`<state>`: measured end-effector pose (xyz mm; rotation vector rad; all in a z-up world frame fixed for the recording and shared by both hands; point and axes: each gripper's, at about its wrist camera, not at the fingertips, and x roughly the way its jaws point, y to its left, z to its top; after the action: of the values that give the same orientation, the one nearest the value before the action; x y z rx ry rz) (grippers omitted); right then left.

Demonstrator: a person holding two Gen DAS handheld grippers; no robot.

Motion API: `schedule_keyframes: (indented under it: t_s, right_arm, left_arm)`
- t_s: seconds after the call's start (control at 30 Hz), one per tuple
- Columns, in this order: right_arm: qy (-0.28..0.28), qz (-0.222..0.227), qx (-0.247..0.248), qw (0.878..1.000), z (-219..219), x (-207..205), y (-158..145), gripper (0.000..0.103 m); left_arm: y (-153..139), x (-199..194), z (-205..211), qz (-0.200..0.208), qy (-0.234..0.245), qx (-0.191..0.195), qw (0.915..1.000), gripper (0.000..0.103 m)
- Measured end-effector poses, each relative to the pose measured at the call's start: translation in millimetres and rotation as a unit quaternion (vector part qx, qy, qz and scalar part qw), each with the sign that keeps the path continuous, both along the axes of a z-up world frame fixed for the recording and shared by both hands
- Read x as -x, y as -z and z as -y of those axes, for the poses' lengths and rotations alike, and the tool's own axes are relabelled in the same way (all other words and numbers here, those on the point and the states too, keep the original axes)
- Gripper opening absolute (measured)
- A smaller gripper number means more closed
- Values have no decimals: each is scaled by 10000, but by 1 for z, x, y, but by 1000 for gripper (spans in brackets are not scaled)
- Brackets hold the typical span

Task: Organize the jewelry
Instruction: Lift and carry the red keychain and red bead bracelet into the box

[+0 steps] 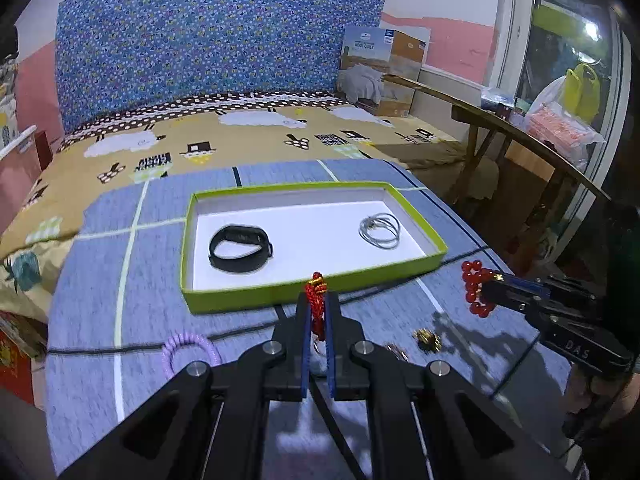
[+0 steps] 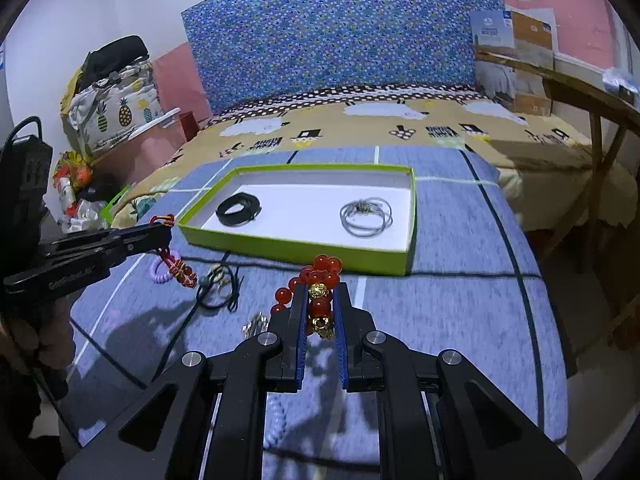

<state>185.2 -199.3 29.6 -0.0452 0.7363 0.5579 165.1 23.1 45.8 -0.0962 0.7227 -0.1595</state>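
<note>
Right now we hold the left gripper (image 1: 318,300) with its jaws closed tight on a red knotted cord charm (image 1: 317,294), which stands up between the blue pads and dangles below them over the grey-blue checked cloth (image 1: 152,288). Our right gripper (image 2: 320,300) has its jaws drawn in narrow around a red bead bracelet (image 2: 320,276) with gold beads, the strand bunched at the fingertips and trailing back between the pads. Both sit just short of the near long wall of the green-rimmed shallow box (image 1: 192,240), which lies across the middle of the cloth. Inside it, on the white floor, we see a black wristband (image 1: 240,246) toward the left end and a coil of thin silver bangles (image 1: 379,231) toward the right end, well apart from each other. On the cloth near its front edge we find a lilac coiled hair tie (image 1: 188,346) to the left, a black cord loop (image 2: 218,288) with small beads beside it, a small silver piece (image 2: 254,326) whose kind we cannot tell, and a little gold trinket (image 1: 427,339) to the right. From the left wrist view, the right gripper comes in from the right edge, with the bracelet hanging off its tip.
</note>
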Motion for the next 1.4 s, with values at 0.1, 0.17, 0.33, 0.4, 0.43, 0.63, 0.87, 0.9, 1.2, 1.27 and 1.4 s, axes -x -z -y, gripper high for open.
schedule_keyframes:
  t_s: [0.1,0.17,0.33,0.4,0.43,0.63,0.87,0.9,1.2,1.27,1.4]
  right_arm:
    - [-10,61,6,10000,-3,-10,-5,12]
    - [-23,95,0,10000,-5,-19,-8,12]
    - [-40,141,34,9999,-12,-46,-13,12]
    - [-53,163,85,9998,-17,-57,-14,12]
    - [-64,179,102,9998,-20,-63,-15,12]
    - [-35,111,201,9997,-32,-102,-10,12]
    - [15,-108,315,9994,-41,-143,4,12]
    - [32,-152,324,9994,-41,-148,7,12]
    - [266,-536,450,9972,-40,-181,31,12]
    - [293,-577,523,9965,-41,-185,35,12]
    - [388,-693,660,9947,-42,-193,43,13]
  left_arm:
    - [-5,-14,-4,45,1,-67,10000,7]
    - [-8,-24,-8,78,-10,-78,9999,7]
    - [-15,-51,-18,160,-44,-104,9998,7]
    - [-16,-62,-22,160,-61,-111,9998,7]
    - [-15,-68,-23,160,-74,-120,9998,7]
    - [-6,-103,-33,60,-129,-100,9998,7]
    - [16,-140,-46,-228,-311,-156,9991,7]
    - [19,-144,-48,-266,-349,-170,9989,7]
    - [42,-163,-61,-583,-623,-144,9963,7]
    - [46,-166,-61,-648,-659,-168,9956,7]
    - [53,-170,-62,-777,-710,-154,9943,7]
